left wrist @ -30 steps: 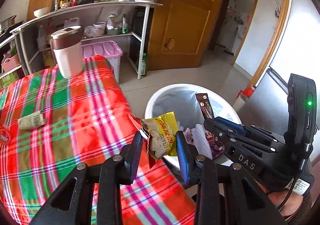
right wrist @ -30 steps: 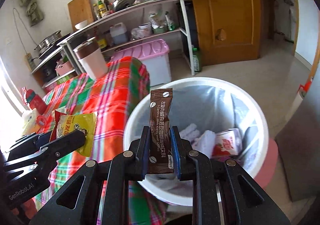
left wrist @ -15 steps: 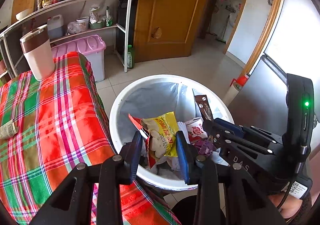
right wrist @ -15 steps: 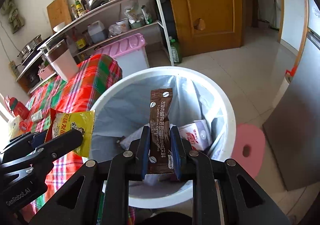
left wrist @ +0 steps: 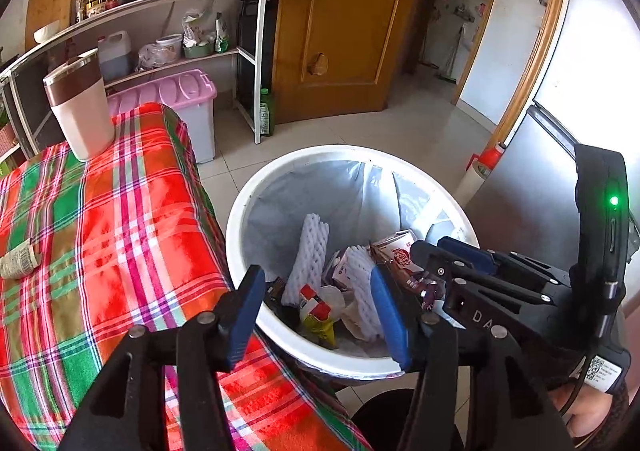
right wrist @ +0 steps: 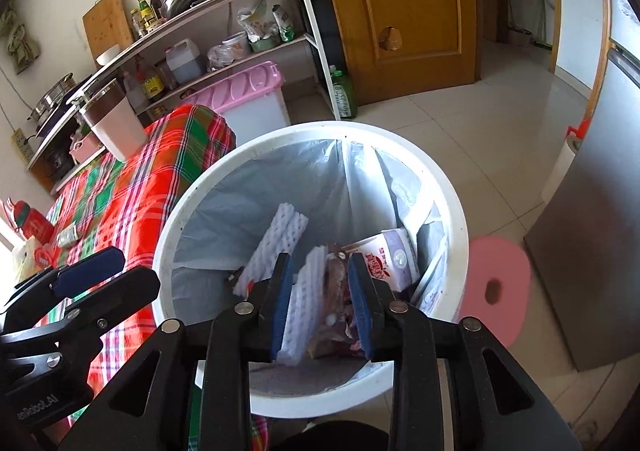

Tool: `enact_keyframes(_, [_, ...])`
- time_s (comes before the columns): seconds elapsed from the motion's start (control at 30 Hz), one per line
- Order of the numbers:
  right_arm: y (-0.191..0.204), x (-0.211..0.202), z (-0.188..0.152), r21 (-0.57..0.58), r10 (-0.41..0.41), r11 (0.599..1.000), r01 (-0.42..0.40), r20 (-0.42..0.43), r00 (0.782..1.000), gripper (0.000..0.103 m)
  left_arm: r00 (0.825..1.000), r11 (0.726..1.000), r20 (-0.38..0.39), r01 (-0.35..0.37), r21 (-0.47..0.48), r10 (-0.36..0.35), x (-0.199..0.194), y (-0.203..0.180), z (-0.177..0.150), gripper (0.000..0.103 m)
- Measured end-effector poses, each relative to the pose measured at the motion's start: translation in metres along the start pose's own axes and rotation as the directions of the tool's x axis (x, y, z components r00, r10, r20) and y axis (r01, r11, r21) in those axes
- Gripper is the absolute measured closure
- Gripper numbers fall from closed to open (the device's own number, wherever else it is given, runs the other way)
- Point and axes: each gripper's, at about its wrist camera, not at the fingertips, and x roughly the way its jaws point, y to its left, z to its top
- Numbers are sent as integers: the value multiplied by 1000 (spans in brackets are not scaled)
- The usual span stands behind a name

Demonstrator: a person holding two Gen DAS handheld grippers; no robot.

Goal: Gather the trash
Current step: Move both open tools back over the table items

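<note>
Both grippers hang over the white bin point(left wrist: 240, 219) with its grey liner. My left gripper point(left wrist: 318, 315) has its jaws opening, with nothing pressed between the blue pads. Below it the yellow snack packet point(left wrist: 320, 325) lies among the trash in the bin. My right gripper point(right wrist: 320, 307) is opening too. The brown sachet point(right wrist: 336, 291) shows in the gap, loose from the pads and down on the white foam nets point(right wrist: 280, 239). In the left wrist view the right gripper point(left wrist: 440, 263) reaches in from the right. In the right wrist view the left gripper point(right wrist: 88, 275) sits at the left.
A table with a red and green plaid cloth point(left wrist: 100, 231) stands left of the bin, with a tumbler point(left wrist: 80, 103) and a small crumpled pack point(left wrist: 18, 261) on it. A pink-lidded box point(left wrist: 168, 95), shelves, a wooden door, a fridge point(right wrist: 600, 251) and a pink stool point(right wrist: 496, 287) surround the bin.
Both grippers moved from the table edge to over the bin. Their jaws opened, and the yellow packet and the brown sachet dropped into the bin.
</note>
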Motion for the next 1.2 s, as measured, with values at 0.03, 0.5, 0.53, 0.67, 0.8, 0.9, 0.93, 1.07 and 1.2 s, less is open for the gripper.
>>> enact_keyframes(0.03, [1,-1,0,1,-1,1000,1,4,1000,71,1000,1000,1,1,-6,-1,-2,2,-1,45])
enact_keyframes(0.5, [42,-15,-3,-62,46,997,-44,38,998,68,997,996,62,-46,-77,50,-38,46,-15,42])
enact_keyframes(0.53, [47,-15,-3,-71,52,996,-49,40,998,68,996,995,64,-50,-84,55,-41,51,-16,42])
enact_keyframes(0.67, [64,-16,-5,-92,75,993,-71,44,996,67,994,990,79,-71,-118,80,-53,71,-23,42])
enact_keyframes(0.8, [83,-15,-7,-122,100,988,-95,42,994,67,989,982,93,-97,-161,113,-66,94,-33,42])
enact_keyframes(0.9, [101,-13,-8,-155,124,981,-117,40,991,67,984,971,94,-127,-200,148,-74,116,-42,42])
enact_keyframes(0.93, [107,-12,-8,-166,131,978,-123,39,991,67,983,967,93,-138,-213,160,-77,124,-44,42])
enact_keyframes(1.07, [133,-8,-9,-209,166,965,-156,32,986,66,973,949,89,-183,-255,212,-89,156,-55,41])
enact_keyframes(1.2, [160,-3,-8,-252,195,950,-184,19,981,63,959,924,81,-238,-299,273,-100,188,-66,41])
